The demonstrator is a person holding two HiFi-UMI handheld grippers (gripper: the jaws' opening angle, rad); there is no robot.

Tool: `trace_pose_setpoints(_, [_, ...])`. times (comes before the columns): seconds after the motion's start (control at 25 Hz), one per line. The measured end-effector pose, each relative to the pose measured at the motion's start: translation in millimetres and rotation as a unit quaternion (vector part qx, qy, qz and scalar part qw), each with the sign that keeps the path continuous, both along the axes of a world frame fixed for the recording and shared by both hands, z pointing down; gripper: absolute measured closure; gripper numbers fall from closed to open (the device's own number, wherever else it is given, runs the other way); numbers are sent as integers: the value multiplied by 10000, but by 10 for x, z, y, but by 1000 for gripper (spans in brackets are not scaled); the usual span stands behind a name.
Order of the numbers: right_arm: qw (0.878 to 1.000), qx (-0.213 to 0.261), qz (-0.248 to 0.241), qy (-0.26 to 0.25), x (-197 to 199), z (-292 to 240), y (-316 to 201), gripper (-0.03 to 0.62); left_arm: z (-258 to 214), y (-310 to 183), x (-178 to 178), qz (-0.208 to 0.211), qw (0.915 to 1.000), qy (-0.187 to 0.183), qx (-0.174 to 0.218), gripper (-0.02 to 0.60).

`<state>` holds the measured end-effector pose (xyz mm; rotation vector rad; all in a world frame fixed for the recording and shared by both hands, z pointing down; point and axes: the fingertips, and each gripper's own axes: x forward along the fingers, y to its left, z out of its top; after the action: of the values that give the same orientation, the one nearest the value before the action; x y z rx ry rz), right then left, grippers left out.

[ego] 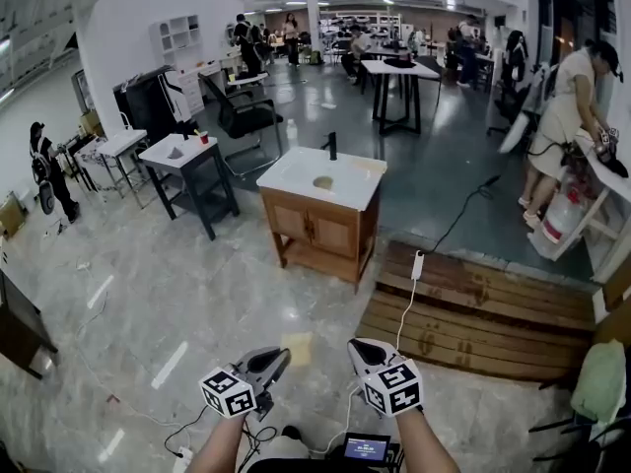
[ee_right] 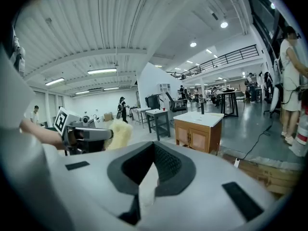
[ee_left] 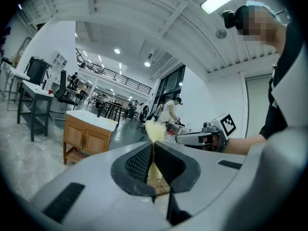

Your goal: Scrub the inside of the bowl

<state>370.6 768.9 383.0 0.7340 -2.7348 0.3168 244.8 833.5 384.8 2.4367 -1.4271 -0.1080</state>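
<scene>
My left gripper (ego: 280, 356) is low in the head view, shut on a pale yellow fibrous scrubber (ego: 297, 348). In the left gripper view the scrubber (ee_left: 153, 129) sticks up between the pressed pads. My right gripper (ego: 357, 347) is beside it, shut with nothing in it; its pads meet in the right gripper view (ee_right: 155, 146). Each gripper shows in the other's view: the right gripper (ee_left: 193, 138) and the left gripper (ee_right: 91, 134) with the scrubber (ee_right: 120, 133). Far ahead, a small round bowl-like shape (ego: 323, 182) lies on a white-topped wooden cabinet (ego: 317, 227). Both grippers are well short of it.
A dark faucet (ego: 332, 146) stands at the cabinet's back edge. Wooden slats (ego: 483, 313) with a white cable lie to the right. A grey side table (ego: 192, 175) and office chair (ego: 246, 116) stand to the left. People stand at both sides and at the back.
</scene>
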Motion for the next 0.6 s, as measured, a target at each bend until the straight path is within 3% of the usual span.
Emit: trace_pose_setpoints(0.6, [9999, -74, -80, -91, 31, 40, -28, 585, 61, 4, 44, -12, 9999, -55, -98, 568])
